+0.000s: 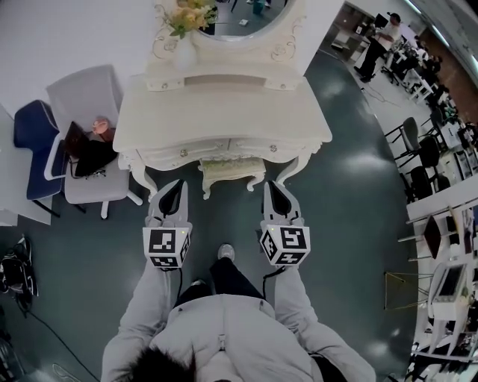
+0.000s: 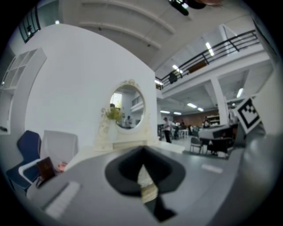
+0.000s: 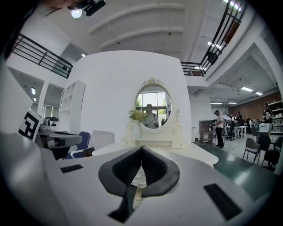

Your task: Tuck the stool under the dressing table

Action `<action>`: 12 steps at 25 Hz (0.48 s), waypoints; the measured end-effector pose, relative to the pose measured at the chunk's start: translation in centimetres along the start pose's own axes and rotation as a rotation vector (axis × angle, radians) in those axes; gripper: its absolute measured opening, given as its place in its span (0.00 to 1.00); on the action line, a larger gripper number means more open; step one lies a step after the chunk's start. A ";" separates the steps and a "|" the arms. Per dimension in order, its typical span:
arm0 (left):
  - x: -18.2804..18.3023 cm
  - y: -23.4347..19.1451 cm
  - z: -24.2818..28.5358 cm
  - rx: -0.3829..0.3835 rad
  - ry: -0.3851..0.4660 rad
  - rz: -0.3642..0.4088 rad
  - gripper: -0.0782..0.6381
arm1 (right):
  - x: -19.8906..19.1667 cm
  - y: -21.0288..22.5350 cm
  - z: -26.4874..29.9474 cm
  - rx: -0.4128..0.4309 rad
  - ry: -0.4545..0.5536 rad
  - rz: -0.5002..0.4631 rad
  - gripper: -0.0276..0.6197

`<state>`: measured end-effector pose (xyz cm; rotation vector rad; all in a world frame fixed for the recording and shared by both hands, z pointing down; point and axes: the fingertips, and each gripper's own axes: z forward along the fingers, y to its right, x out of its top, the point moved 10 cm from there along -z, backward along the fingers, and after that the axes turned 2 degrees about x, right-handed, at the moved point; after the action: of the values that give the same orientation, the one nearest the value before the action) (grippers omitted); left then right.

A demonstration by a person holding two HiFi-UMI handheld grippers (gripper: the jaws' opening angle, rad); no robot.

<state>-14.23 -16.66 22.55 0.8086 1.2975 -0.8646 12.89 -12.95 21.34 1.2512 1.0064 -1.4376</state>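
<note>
The cream dressing table (image 1: pixel 224 119) with its oval mirror (image 1: pixel 246 19) stands against the white wall. The cream stool (image 1: pixel 231 170) sits tucked between the table's front legs, only its near edge showing. My left gripper (image 1: pixel 172 192) is shut and empty, held in the air just left of the stool. My right gripper (image 1: pixel 277 191) is shut and empty too, just right of the stool. In the left gripper view the left gripper (image 2: pixel 142 152) points at the table top and the mirror (image 2: pixel 127 107). The right gripper (image 3: pixel 141 151) faces the mirror (image 3: pixel 153 106) nearly level.
A white chair (image 1: pixel 89 142) with a dark bag and a blue chair (image 1: pixel 33 149) stand left of the table. A vase of flowers (image 1: pixel 185 33) sits on the table's back left. People and office chairs (image 1: pixel 414 142) fill the room on the right. Dark green floor lies around me.
</note>
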 end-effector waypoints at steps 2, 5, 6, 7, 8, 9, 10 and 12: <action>0.7 0.0 -0.9 0.004 0.018 -0.004 0.12 | 0.7 -0.2 -0.9 -0.002 0.018 0.005 0.05; 1.8 -0.1 -2.3 0.008 0.042 -0.007 0.12 | 1.7 -0.7 -2.3 -0.001 0.044 0.002 0.05; 2.1 -0.1 -2.7 0.009 0.050 -0.006 0.12 | 2.0 -0.9 -2.7 -0.001 0.054 -0.001 0.05; 2.4 -0.1 -3.1 0.009 0.058 -0.004 0.12 | 2.2 -1.0 -3.1 0.000 0.063 -0.005 0.05; 2.6 0.0 -3.5 0.009 0.066 -0.001 0.12 | 2.5 -1.2 -3.5 0.001 0.072 -0.010 0.05; 2.9 0.0 -3.9 0.010 0.075 0.004 0.12 | 2.7 -1.4 -3.8 0.000 0.080 -0.017 0.05; 3.2 0.0 -4.3 0.010 0.085 0.008 0.12 | 3.0 -1.6 -4.2 -0.002 0.085 -0.025 0.05; 3.8 0.1 -5.2 0.012 0.105 0.014 0.12 | 3.5 -2.1 -5.0 -0.009 0.094 -0.047 0.05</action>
<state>-16.23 -12.34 18.28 0.8813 1.3776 -0.8290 11.81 -8.15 17.16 1.3062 1.1104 -1.4194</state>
